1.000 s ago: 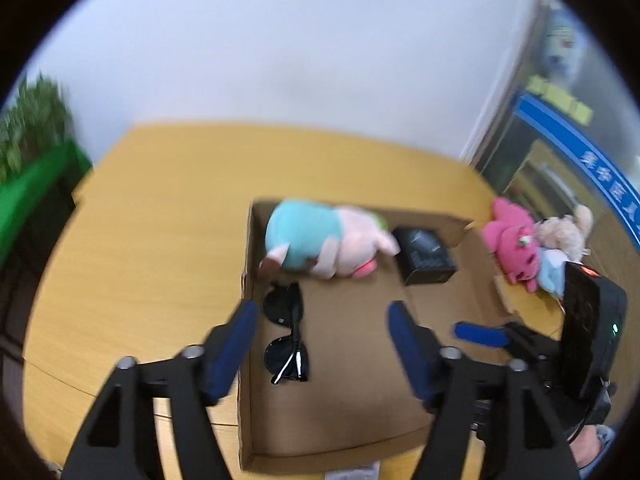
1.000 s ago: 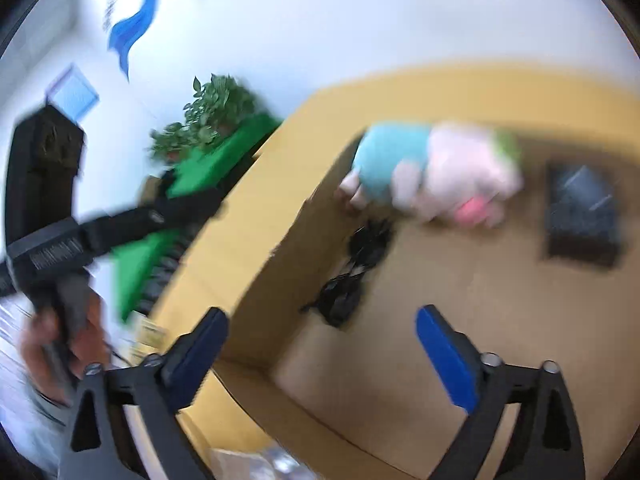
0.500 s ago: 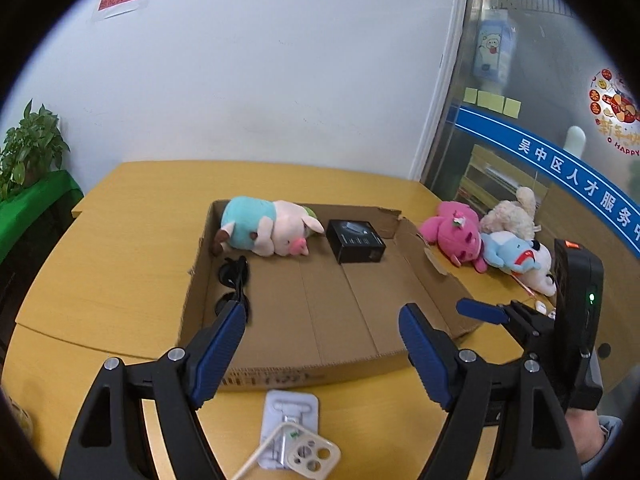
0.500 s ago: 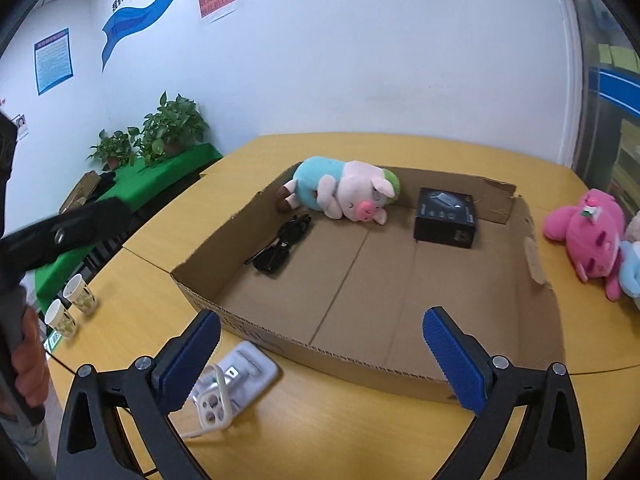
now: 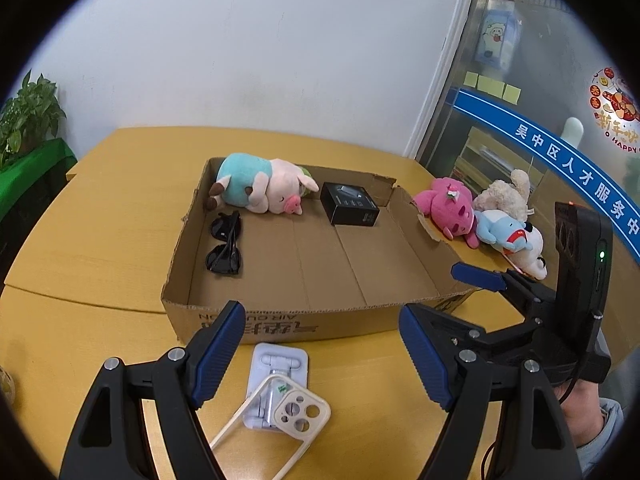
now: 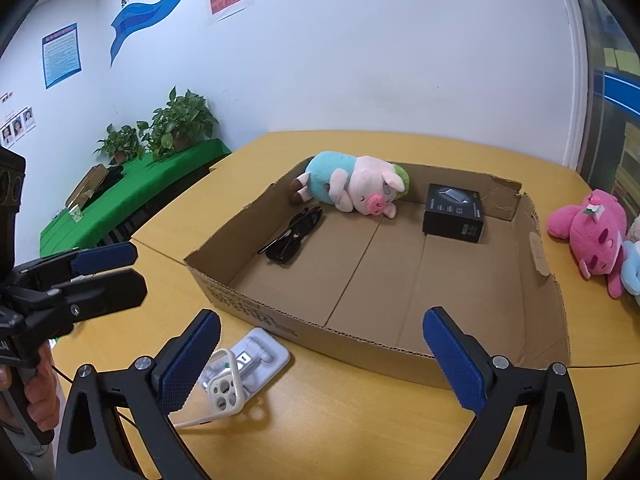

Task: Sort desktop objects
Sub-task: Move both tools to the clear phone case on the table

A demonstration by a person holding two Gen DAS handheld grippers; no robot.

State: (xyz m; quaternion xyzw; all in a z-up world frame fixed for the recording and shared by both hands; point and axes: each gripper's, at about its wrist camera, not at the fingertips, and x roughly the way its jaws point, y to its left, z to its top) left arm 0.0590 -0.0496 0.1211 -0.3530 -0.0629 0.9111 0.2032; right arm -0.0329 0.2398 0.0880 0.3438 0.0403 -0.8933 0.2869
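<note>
At the bottom of the left wrist view, the left hand-held gripper (image 5: 320, 354) stands wide apart with nothing between its blue-padded fingers; the right hand-held gripper (image 6: 322, 354), at the bottom of its own view, is spread just as wide and likewise holds nothing. Just beyond the left one, low in the frame, a cream plastic phone case (image 5: 276, 420) lies tilted across a flat white phone stand (image 5: 280, 368) on the yellow wooden tabletop (image 5: 100, 220). Directly behind them, at mid-frame, sits a shallow open brown cardboard box (image 5: 320, 326). Along its left wall lie folded black sunglasses (image 5: 225, 244). At the far side rest a plush pig in a teal shirt (image 5: 260, 189) and, to its right, a small black rectangular carton (image 5: 349, 209). Outside the box, at the right of the frame, a pink plush toy (image 5: 446, 208), a pale blue and white plush (image 5: 508, 236) and a cream plush (image 5: 506, 196) huddle together on the tabletop. Potted green plants (image 6: 160, 128) stand at upper left in the right wrist view.
</note>
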